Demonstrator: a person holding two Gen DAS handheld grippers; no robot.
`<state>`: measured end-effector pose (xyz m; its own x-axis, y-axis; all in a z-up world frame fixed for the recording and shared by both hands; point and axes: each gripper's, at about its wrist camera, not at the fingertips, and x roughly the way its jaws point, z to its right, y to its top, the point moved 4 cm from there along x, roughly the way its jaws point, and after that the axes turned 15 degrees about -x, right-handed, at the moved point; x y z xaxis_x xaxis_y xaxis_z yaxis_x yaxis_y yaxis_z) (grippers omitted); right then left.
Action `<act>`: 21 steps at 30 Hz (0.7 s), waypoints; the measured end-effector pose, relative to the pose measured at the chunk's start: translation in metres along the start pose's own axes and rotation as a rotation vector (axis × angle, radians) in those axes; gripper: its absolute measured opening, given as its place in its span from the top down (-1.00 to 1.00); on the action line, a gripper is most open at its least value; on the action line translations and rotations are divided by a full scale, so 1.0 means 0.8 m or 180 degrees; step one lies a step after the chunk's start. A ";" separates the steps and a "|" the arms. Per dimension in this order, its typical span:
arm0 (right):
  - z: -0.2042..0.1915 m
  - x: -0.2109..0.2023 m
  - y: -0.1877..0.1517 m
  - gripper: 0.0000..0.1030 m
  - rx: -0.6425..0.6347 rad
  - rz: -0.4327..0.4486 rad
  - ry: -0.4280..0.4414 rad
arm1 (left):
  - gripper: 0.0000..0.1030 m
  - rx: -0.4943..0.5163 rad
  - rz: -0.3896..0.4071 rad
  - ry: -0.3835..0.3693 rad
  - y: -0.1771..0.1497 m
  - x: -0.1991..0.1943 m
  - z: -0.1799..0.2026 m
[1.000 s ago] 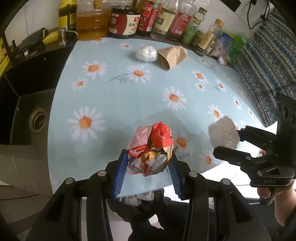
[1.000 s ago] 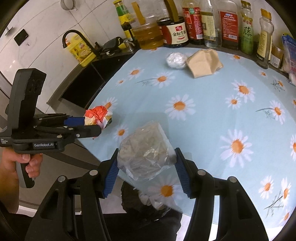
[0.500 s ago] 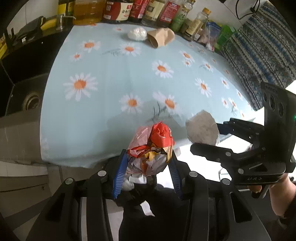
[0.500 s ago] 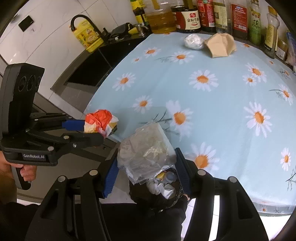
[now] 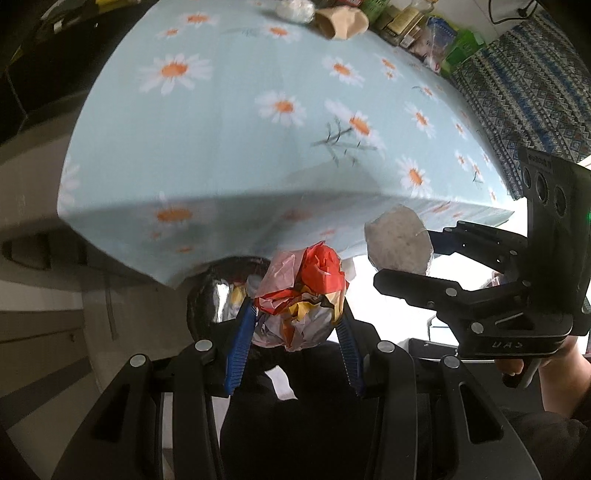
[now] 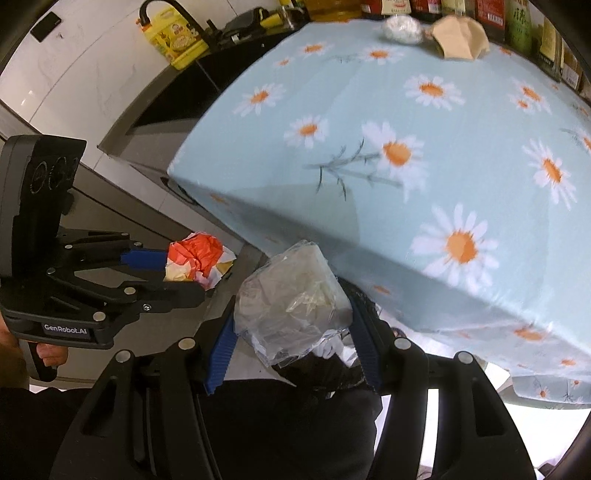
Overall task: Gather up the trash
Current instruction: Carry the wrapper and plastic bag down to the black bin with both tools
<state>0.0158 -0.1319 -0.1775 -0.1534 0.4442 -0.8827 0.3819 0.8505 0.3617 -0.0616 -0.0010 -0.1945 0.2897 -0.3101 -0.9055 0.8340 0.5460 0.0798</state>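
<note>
— Two grips? 
— Yes: left gripper (image 5: pixel 297 314) pinches the crumpled red-and-yellow paper wrapper (image 5: pixel 301 295) at lower centre; right gripper (image 6: pixel 291 325) clamps the clear crinkled plastic wad (image 6: pixel 291 299), lower centre, above the black bin bag (image 6: pixel 332 369).

Four trash items: red wrapper wad (image 5: pixel 301 295), plastic wad (image 6: pixel 291 295), foil ball (image 6: pixel 400 27), brown bag (image 6: pixel 460 38)

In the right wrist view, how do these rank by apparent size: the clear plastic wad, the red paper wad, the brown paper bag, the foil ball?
1. clear plastic wad, though nearest the camera
2. red paper wad
3. brown paper bag
4. foil ball

The bag and ball lie far away, so true sizes stay unsure.
</note>
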 end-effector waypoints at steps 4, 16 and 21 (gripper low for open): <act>-0.002 0.011 -0.006 -0.12 0.0020 -0.0075 0.0028 | 0.19 -0.0074 -0.0111 -0.0002 -0.009 0.013 -0.007; -0.011 0.037 -0.030 -0.13 0.0090 -0.0243 0.0102 | 0.16 -0.0181 -0.0306 0.0063 -0.031 0.034 -0.024; -0.009 0.035 -0.037 -0.34 0.0218 -0.0210 0.0144 | 0.03 -0.0220 -0.0350 0.0098 -0.031 0.038 -0.026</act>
<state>-0.0062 -0.1428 -0.2108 -0.2206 0.4015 -0.8889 0.4308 0.8578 0.2805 -0.0835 -0.0077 -0.2328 0.1829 -0.3475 -0.9197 0.8252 0.5627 -0.0485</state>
